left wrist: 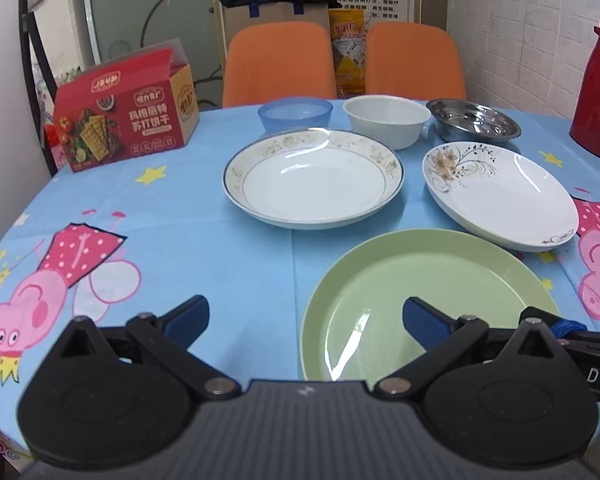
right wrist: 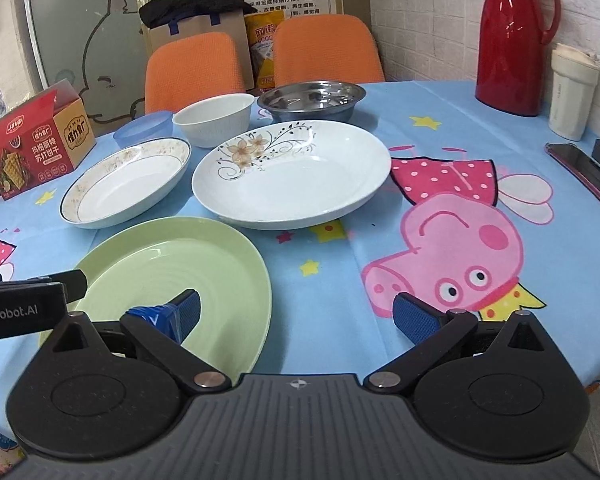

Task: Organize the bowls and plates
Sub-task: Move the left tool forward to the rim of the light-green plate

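Right now both claws hang wide apart and empty: the left gripper (left wrist: 306, 320) and right gripper (right wrist: 298, 312) straddle the green plate (left wrist: 420, 280) at the table's (left wrist: 200, 240) near edge. Beyond lie the gold-rimmed plate (left wrist: 314, 178) and floral plate (left wrist: 500, 196), bowls behind. A shallow pinch on that slick rim could let it slide off the edge.

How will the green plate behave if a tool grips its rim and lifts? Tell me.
The green plate looks like glossy plastic, so probably light and stiff, not fragile. Its shiny, low rim may slip between the pads. It lies flat, so it is unlikely to roll.
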`<state>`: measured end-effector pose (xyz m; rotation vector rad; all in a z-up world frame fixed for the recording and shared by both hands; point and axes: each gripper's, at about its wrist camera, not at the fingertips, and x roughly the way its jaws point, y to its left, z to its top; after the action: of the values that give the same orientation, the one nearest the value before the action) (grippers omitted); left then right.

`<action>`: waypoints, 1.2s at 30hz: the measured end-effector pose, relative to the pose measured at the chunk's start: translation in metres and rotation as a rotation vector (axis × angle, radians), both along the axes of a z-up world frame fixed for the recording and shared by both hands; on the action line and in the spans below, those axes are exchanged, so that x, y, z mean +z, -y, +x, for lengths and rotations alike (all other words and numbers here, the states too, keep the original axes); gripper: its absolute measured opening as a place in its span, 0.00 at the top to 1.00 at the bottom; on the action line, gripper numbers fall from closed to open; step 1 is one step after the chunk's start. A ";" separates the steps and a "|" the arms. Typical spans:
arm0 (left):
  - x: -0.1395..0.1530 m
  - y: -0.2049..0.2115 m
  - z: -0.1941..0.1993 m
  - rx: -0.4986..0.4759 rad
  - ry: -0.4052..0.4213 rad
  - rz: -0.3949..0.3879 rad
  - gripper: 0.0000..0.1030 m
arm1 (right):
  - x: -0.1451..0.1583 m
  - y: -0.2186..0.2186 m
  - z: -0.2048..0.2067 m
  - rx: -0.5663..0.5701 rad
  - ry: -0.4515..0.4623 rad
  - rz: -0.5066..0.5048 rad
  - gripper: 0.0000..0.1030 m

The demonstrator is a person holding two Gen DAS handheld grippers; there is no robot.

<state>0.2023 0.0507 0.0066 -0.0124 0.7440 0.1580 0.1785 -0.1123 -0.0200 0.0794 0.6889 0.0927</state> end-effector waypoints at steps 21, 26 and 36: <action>-0.021 -0.025 0.022 -0.179 -0.144 -0.126 0.03 | -0.014 -0.016 0.011 0.114 0.016 -0.050 0.13; -0.022 -0.022 0.016 -0.190 -0.132 -0.099 0.03 | -0.016 -0.019 0.002 0.172 0.033 -0.075 0.14; -0.015 -0.009 0.011 -0.255 -0.091 -0.108 0.44 | -0.018 -0.030 -0.004 0.280 0.081 -0.059 0.25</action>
<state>0.2132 0.0595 -0.0086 -0.0128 0.8371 -0.1252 0.1748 -0.0825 -0.0377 -0.0776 0.6185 0.3421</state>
